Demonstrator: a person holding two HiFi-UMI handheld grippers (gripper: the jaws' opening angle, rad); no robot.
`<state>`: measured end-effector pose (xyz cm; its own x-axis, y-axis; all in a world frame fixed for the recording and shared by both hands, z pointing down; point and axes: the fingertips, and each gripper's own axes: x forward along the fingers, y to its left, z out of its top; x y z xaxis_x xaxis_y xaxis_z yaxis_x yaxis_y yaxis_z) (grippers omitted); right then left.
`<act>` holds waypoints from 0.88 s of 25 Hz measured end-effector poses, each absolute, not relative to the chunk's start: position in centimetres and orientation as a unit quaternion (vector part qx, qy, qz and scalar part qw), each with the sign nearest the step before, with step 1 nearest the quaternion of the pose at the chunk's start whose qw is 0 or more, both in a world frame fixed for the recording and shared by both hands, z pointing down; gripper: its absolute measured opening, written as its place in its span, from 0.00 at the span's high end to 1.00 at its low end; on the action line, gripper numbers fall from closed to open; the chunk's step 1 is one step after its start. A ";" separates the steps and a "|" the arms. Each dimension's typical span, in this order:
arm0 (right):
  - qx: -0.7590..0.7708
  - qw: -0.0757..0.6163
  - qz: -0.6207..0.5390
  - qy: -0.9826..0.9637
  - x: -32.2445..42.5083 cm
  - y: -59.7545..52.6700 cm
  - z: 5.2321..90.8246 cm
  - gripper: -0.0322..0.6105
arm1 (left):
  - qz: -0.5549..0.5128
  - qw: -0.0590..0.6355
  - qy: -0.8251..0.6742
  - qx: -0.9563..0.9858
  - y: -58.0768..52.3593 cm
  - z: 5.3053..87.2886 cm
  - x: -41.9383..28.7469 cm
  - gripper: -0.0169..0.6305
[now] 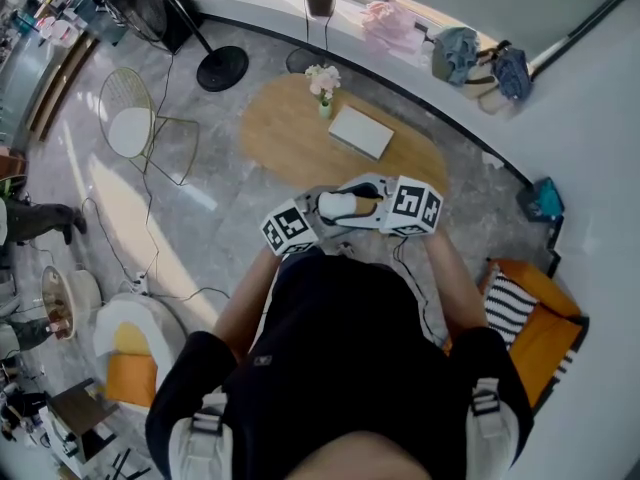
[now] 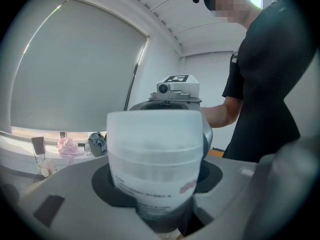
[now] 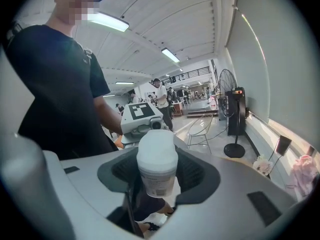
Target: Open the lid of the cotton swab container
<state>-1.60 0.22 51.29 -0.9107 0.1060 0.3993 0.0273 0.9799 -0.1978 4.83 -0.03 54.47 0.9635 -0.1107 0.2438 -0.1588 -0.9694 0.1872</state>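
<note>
Now, at the person's side of the wooden table (image 1: 290,133), the left gripper (image 2: 157,194) has its jaws spread wide. The cotton swab container (image 2: 152,144) stands between them, but the pads do not seem to press on it, though this close view is blurred. The container is upright in the air in front of the person, not resting on the table, and its lid (image 3: 156,146) is on top, closed.

More to the right, facing the left one, the right gripper (image 3: 157,179) is clenched on the lower, labelled part of the container, so it alone carries it.

I judge the danger is in this single hold. If the left jaws close on the lid off-centre, or pull before the grip is firm, the smooth plastic can slide or twist out of the right pads. The container would then fall beside the table. A lid that pops off suddenly could also spill the swabs.
</note>
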 end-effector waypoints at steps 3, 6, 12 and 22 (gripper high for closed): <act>-0.035 0.197 0.089 -0.976 -1.8 0.2 51.2 0.63 | 0.115 0.105 -0.067 0.985 0.0 54.7 4.8 0.59; -0.033 0.198 0.087 -0.976 -1.9 0.3 51.0 0.63 | 0.116 0.107 -0.066 0.985 0.4 54.7 4.9 0.63; -0.031 0.202 0.084 -0.975 -1.6 0.4 51.2 0.62 | 0.133 0.098 -0.064 0.984 0.6 55.2 5.1 0.65; -0.011 0.226 0.056 -0.972 -1.3 0.0 51.2 0.60 | 0.149 0.105 -0.085 0.980 0.0 55.8 4.6 0.66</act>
